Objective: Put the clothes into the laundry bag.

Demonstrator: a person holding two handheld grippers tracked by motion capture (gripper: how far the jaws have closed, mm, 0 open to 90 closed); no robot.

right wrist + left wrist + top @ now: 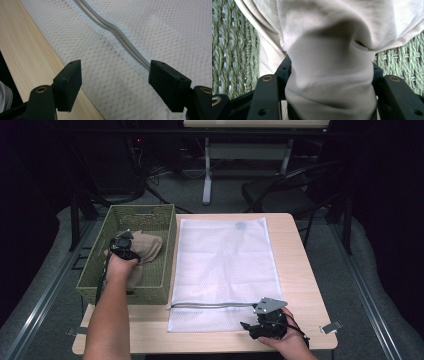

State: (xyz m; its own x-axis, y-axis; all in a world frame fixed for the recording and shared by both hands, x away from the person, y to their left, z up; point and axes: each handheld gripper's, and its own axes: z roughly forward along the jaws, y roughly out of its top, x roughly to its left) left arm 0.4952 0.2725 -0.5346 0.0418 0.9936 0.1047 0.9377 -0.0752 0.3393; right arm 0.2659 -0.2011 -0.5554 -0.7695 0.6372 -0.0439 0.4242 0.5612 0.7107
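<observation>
My left gripper (131, 241) is down inside the green woven basket (98, 270), which sits on the left part of the bench (295, 255). In the left gripper view a fold of the beige cloth (329, 75) is bunched between my two black jaws, touching both at the sides, so that gripper is clamped on it. The rest of the cloth spreads above the jaws, over the basket weave. From the high view the cloth (147, 247) lies in the middle of the basket, just ahead of my left hand (119, 265), with my forearm coming in over the near rim.

My right gripper (245, 326) rests at the near right corner of the bench, pointing left at the near edge of the white mesh bag (225, 265). Its jaws stand wide apart with nothing pinched. In the right gripper view the mesh (155, 32) lies flat under the jaws, and the bag's grey zipper (117, 32) runs diagonally past, ending behind the right-hand jaw. I cannot tell whether the jaw touches it.

The mesh bag lies flat, just beside the basket's right wall, covering the middle of the bench. A small metal clip (331, 327) sits at the bench's near right edge.
</observation>
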